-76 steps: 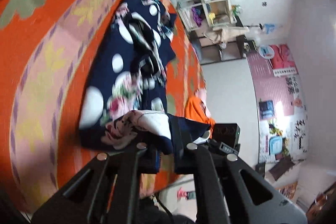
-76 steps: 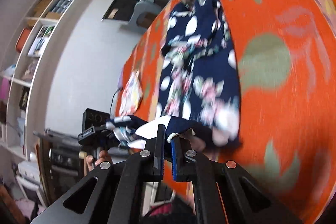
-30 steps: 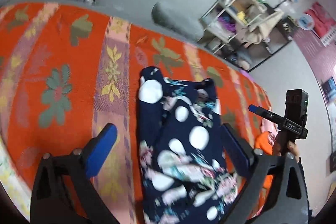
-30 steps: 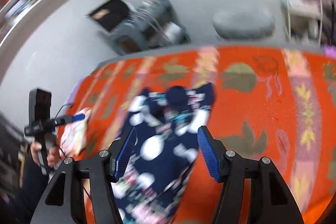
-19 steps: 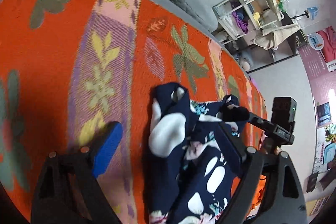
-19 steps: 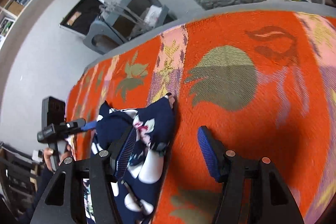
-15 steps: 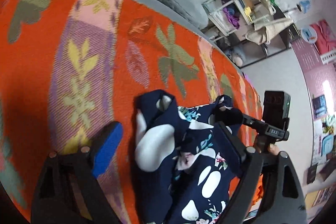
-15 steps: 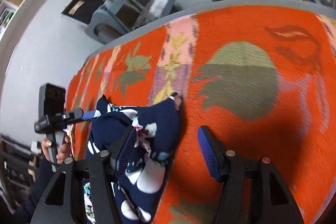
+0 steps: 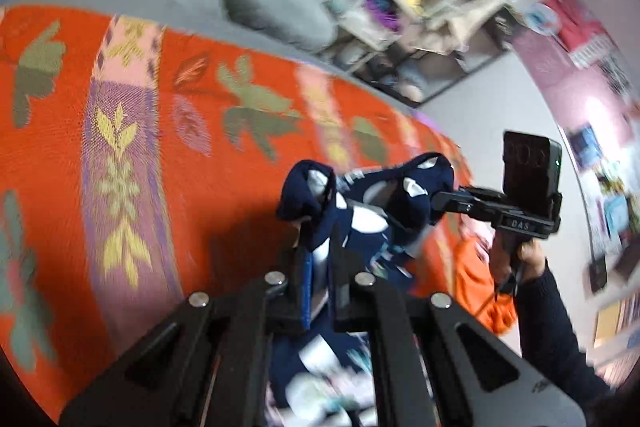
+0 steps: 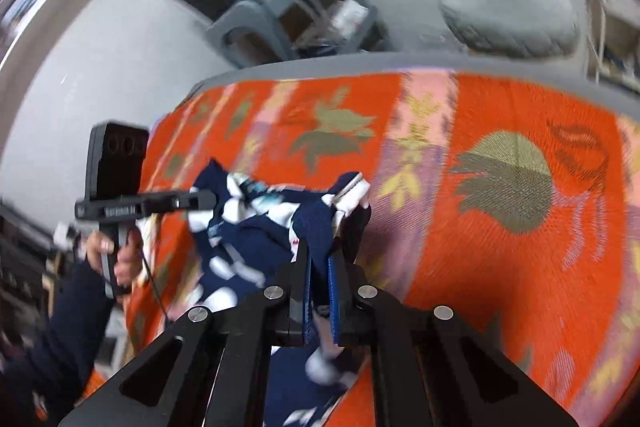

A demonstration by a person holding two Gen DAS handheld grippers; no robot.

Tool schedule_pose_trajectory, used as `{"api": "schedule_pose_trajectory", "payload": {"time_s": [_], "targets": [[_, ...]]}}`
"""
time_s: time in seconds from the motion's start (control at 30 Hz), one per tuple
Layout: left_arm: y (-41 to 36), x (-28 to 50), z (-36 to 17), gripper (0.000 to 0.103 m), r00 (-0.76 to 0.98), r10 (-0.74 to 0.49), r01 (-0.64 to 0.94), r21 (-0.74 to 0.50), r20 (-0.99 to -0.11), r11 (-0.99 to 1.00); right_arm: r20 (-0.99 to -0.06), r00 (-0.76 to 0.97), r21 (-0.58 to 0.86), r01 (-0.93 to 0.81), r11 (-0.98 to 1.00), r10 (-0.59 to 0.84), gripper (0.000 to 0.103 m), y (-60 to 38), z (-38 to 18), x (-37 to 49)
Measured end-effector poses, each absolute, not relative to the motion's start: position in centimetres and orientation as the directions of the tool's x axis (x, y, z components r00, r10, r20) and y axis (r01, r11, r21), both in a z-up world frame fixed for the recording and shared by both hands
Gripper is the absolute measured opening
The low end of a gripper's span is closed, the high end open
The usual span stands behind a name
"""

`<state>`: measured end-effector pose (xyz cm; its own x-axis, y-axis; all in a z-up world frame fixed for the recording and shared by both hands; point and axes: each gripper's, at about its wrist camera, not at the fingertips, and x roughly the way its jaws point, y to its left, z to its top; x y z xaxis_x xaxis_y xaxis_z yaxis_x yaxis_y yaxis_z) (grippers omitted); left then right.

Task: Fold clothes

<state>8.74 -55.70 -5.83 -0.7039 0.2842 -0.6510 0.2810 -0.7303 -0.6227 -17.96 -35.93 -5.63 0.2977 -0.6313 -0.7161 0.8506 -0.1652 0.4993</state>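
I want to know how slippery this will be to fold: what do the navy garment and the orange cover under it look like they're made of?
The navy garment, pinched by the left gripper and the right gripper, looks like thin, smooth printed fabric; it droops and bunches softly. The exact fibre can't be told. The orange cover looks like a coarser woven textile, with visible ribbed weave and a woven-in leaf pattern.

**Two wrist cameras, one shared patch of bedspread**

My left camera looks forward along my left tongs, close over the orange bedspread, toward a cluttered shelf. My right camera looks along my right tongs, equally low, toward a grey stand. Both views share the bedspread, the navy garment and a grey cushion; each also catches the other tongs side-on.
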Motion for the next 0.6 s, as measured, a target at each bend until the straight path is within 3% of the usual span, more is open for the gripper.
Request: {"api": "schedule_pose_trajectory", "payload": {"time_s": [0.17, 0.3, 0.6], "targets": [[-49.8, 15.7, -1.6, 0.004, -0.694, 0.287, 0.210, -0.567, -0.660, -0.796, -0.744, 0.261, 0.383, 0.921, -0.073, -0.615, 0.008, -30.0, -0.3, -10.2], [-44.6, 21.0, -1.5, 0.005, -0.677, 0.299, 0.176, -0.542, -0.673, -0.822, -0.777, 0.225, 0.284, 0.959, -0.009, -0.588, 0.008, -25.4, 1.0, -3.6], [-38.1, 26.4, -9.5, 0.008, -0.572, 0.236, 0.258, -0.446, -0.785, -0.857, -0.899, 0.048, 0.005, 0.995, 0.098, -0.435, 0.007, -20.0, -7.3, 6.1]]}}
